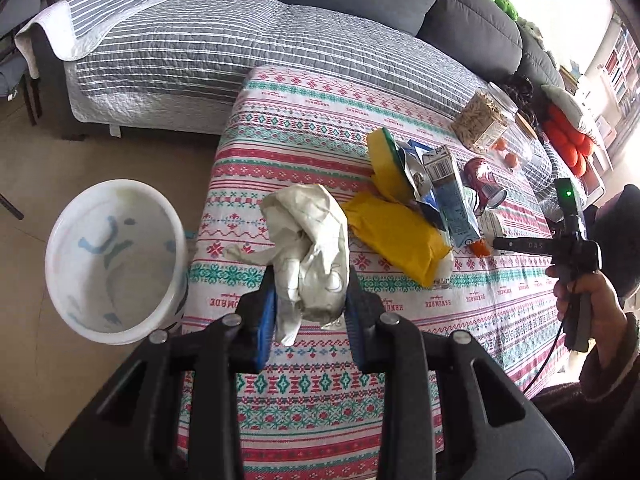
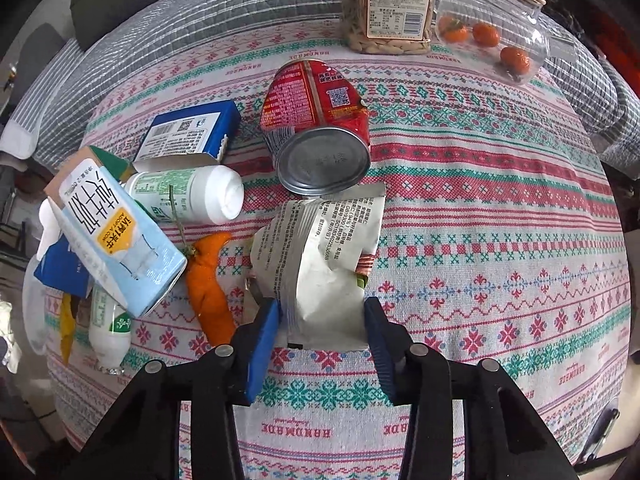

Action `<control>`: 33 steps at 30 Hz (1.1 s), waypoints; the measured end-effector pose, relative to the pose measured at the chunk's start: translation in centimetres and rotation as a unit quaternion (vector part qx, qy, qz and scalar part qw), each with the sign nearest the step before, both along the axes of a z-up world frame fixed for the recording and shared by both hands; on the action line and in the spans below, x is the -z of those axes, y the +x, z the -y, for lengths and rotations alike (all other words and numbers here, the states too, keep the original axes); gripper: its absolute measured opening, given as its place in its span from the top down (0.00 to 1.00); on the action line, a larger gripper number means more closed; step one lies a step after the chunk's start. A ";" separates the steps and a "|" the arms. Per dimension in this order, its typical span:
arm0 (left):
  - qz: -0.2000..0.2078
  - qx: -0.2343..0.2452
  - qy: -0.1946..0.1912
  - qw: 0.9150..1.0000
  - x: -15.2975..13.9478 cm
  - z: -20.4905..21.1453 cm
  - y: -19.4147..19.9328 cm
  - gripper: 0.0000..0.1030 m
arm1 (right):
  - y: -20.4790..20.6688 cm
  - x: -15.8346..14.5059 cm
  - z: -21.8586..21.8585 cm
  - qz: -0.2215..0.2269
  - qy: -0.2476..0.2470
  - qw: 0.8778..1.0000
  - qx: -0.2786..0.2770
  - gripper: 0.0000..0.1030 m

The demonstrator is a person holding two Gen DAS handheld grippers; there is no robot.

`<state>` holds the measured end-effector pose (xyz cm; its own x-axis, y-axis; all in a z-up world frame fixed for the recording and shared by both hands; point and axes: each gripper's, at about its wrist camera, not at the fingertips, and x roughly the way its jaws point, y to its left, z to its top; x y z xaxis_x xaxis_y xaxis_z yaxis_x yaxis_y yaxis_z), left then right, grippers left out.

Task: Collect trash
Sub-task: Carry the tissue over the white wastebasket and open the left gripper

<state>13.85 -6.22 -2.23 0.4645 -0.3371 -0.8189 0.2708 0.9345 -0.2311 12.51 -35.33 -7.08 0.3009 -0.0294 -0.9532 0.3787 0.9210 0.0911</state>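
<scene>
My left gripper [image 1: 312, 280] is shut on a crumpled white paper wrapper [image 1: 312, 240], held up above the patterned tablecloth [image 1: 304, 120]. A white bin [image 1: 112, 260] stands open on the floor to the left of it. In the right wrist view my right gripper [image 2: 322, 308] points down at the table, both blue pads against the sides of a torn white snack packet [image 2: 320, 256]. Trash lies around it: a red can [image 2: 316, 120] on its side, a light-blue milk carton [image 2: 116, 232], a white bottle [image 2: 192, 196], a blue box [image 2: 188, 132] and orange peel [image 2: 208, 280].
Yellow bags [image 1: 396, 236] lie mid-table. A jar of nuts [image 2: 386, 4] and a glass jar of tangerines [image 2: 492, 24] stand at the far edge. A grey sofa with a striped quilt [image 1: 240, 40] runs behind the table. A person's hand [image 1: 588, 300] is at the right.
</scene>
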 end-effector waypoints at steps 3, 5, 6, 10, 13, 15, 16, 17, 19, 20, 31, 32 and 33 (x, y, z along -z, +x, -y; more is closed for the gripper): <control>0.000 -0.004 0.003 1.000 0.2 -0.5 -0.3 0.68 | -1.5 -1.0 0.1 0.011 0.002 1.000 0.004 0.61; -0.002 -0.008 0.006 1.000 0.3 -0.8 -0.4 0.68 | -2.5 -1.6 -0.1 0.016 -0.004 1.000 0.001 0.61; -0.002 -0.010 0.006 1.000 0.4 -1.0 -0.5 0.68 | -2.8 -1.8 -0.2 0.019 -0.005 1.000 -0.001 0.62; -0.004 -0.019 0.005 1.000 0.3 -2.1 -0.8 0.68 | -4.2 -2.9 -0.4 0.033 -0.003 0.999 -0.007 0.62; -0.003 -0.025 0.004 1.000 0.1 -2.9 -1.0 0.68 | -4.3 -3.5 -0.7 0.048 0.007 0.999 -0.009 0.62; 0.000 -0.030 0.004 1.000 0.0 -3.6 -1.1 0.68 | -4.3 -4.3 -1.5 0.059 0.010 0.998 -0.016 0.62; 0.001 -0.032 0.003 0.999 -0.1 -3.9 -1.1 0.68 | -4.2 -4.8 -2.0 0.066 0.014 0.997 -0.022 0.62; 0.002 -0.036 0.004 0.999 -0.2 -4.5 -1.1 0.68 | -4.1 -5.3 -2.5 0.073 0.018 0.997 -0.027 0.62; 0.004 -0.043 0.005 0.999 -0.3 -5.3 -1.1 0.68 | -4.2 -6.3 -3.7 0.087 0.028 0.995 -0.041 0.62; 0.004 -0.050 0.007 0.999 -0.2 -5.9 -1.0 0.68 | -4.2 -6.7 -4.5 0.093 0.032 0.994 -0.049 0.62; -0.008 -0.115 0.032 0.993 1.3 -11.9 0.3 0.68 | -0.6 -8.4 -14.6 0.110 0.052 0.980 -0.160 0.62; -0.009 -0.119 0.035 0.992 1.6 -12.4 0.6 0.68 | -0.1 -8.3 -15.4 0.109 0.054 0.978 -0.169 0.62; -0.009 -0.122 0.038 0.992 1.7 -12.7 0.7 0.68 | 0.3 -8.3 -16.4 0.110 0.056 0.976 -0.177 0.62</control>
